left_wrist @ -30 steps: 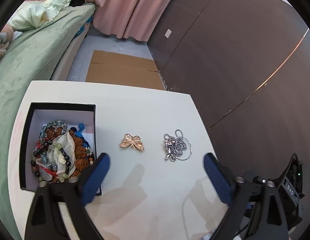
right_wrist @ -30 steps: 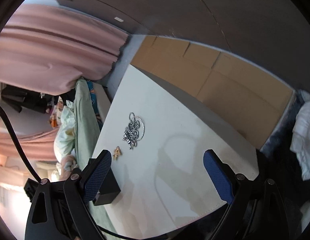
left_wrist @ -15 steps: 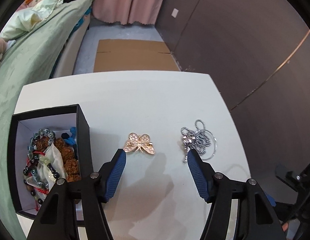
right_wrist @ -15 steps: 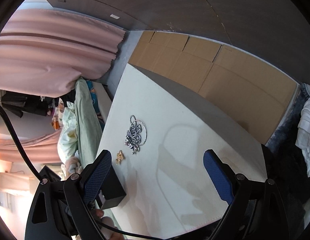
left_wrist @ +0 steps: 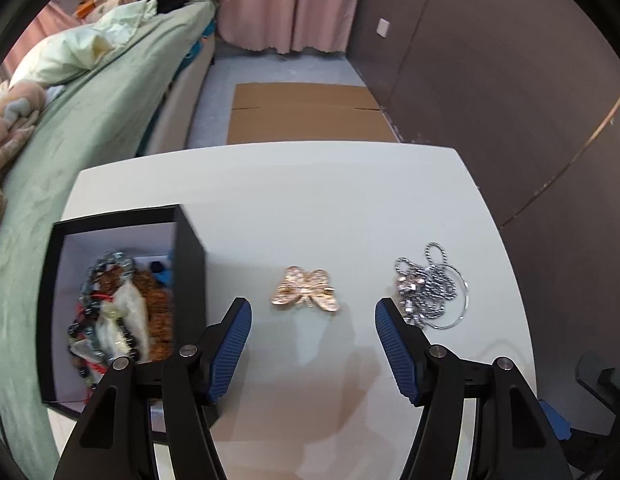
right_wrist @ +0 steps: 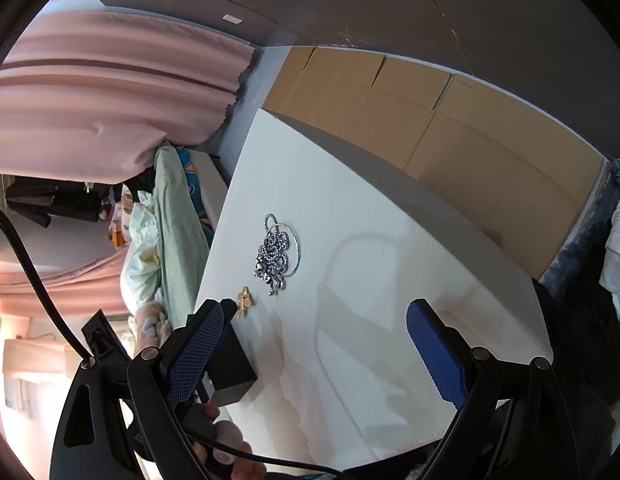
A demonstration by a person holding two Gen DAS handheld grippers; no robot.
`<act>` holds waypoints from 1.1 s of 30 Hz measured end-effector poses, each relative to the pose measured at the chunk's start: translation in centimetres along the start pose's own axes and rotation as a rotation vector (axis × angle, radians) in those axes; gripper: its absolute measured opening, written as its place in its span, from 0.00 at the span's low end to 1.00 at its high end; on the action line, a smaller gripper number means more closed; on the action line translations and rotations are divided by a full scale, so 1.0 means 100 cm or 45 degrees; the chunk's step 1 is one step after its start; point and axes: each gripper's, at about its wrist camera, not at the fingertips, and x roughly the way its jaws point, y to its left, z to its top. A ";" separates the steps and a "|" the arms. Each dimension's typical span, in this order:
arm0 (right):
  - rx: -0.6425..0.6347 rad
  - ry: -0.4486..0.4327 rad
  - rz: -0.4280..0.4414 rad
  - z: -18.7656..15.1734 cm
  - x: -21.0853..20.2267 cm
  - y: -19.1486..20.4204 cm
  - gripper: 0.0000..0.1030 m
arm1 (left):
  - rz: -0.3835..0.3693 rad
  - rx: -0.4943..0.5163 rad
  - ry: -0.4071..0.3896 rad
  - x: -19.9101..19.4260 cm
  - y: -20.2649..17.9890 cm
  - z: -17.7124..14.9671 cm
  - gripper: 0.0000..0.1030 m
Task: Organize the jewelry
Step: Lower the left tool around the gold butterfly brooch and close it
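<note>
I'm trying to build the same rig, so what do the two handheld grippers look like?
Both match. The left gripper and right gripper each have two black plastic arms with triangular cut-outs and silver pivot screws, ending in jaws with ribbed blue pads. A black cable loops past the right one.

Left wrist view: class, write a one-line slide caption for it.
Open left gripper poised above gold butterfly brooch, between black jewelry box and tangled silver chain on white table.

A white tabletop point(left_wrist: 310, 200) carries three things: an open black box point(left_wrist: 187, 264) of beaded jewelry at its left edge, a gold butterfly brooch point(left_wrist: 305, 289) near the middle, and a tangled silver chain necklace point(left_wrist: 430, 286) to the right, well apart.
</note>
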 end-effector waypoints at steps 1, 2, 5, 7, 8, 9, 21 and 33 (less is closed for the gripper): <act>0.003 0.000 0.002 0.000 -0.001 -0.001 0.91 | -0.022 -0.008 0.001 -0.001 0.003 0.000 0.64; 0.008 -0.001 0.003 0.001 -0.001 -0.002 0.91 | -0.023 -0.011 0.012 -0.001 0.006 0.000 0.64; 0.022 -0.012 -0.001 0.001 -0.002 -0.004 0.91 | 0.052 -0.009 0.018 -0.002 0.014 -0.001 0.64; 0.030 -0.012 0.000 0.001 -0.002 -0.005 0.91 | 0.071 -0.029 0.019 -0.003 0.021 0.000 0.64; 0.034 -0.010 0.001 0.000 -0.002 -0.005 0.91 | 0.066 -0.040 0.017 -0.004 0.025 0.000 0.64; 0.037 -0.008 0.003 0.000 -0.002 -0.005 0.91 | 0.062 -0.047 0.015 -0.004 0.025 0.002 0.64; 0.028 -0.002 0.000 -0.003 0.003 -0.003 0.91 | -0.033 0.027 0.011 0.008 -0.004 0.008 0.64; 0.009 -0.016 -0.025 -0.001 0.002 -0.001 0.91 | 0.079 0.074 0.031 0.034 -0.013 -0.002 0.52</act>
